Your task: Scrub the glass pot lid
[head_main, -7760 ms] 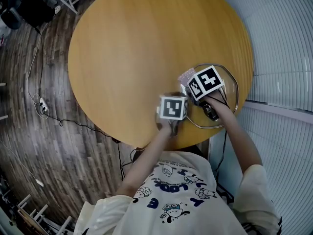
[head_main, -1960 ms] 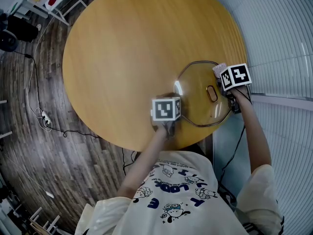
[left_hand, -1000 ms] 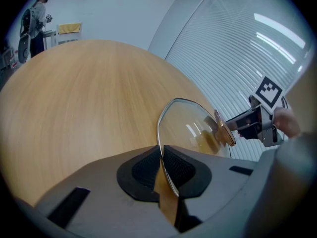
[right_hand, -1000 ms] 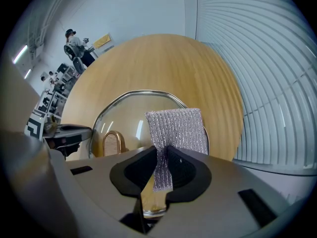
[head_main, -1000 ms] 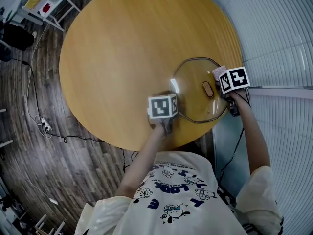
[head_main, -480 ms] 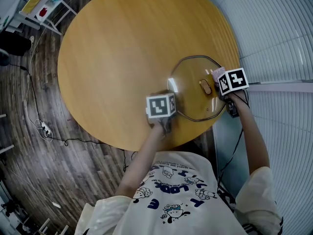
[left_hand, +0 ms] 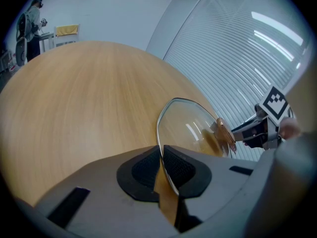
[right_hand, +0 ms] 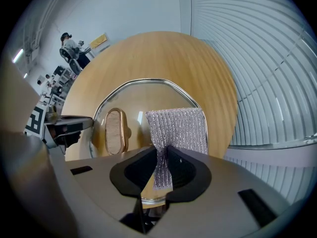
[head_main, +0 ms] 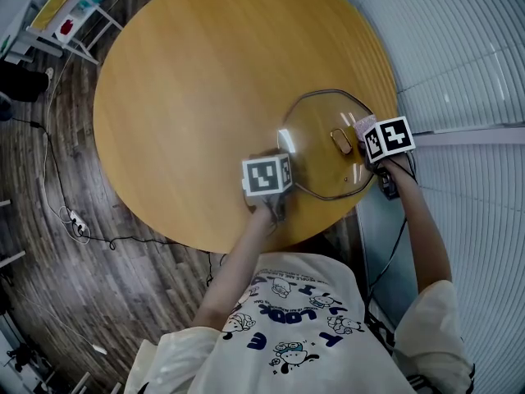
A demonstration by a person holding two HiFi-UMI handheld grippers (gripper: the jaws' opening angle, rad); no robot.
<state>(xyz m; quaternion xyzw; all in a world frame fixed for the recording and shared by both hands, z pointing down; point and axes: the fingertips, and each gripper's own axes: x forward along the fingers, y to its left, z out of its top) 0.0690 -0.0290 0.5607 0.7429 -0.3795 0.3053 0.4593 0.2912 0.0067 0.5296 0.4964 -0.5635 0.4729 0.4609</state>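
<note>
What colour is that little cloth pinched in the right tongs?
The cloth is silvery grey with glittery ribbed stripes; the right gripper view shows it best.

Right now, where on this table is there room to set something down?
The table is bare from the glass pot lid to its far and left edges. Crowded near right: left gripper clamps the lid's rim, right gripper holds a scouring cloth.

glass pot lid [head_main: 316,150]: clear glossy glass with bright highlights, polished metal rim clamped between the left gripper [left_hand: 162,152] jaws | handle [right_hand: 115,130]: shiny copper-toned band, matt beige inset | scrubbing cloth [right_hand: 178,130], pinched between the right gripper [right_hand: 162,155] jaws: silvery knitted mesh, rough, glinting | pads [left_hand: 141,170]: black, finely textured, matt, set in matt grey plastic | table [head_main: 205,80] beyond the jaws: smooth satin wood grain
</note>
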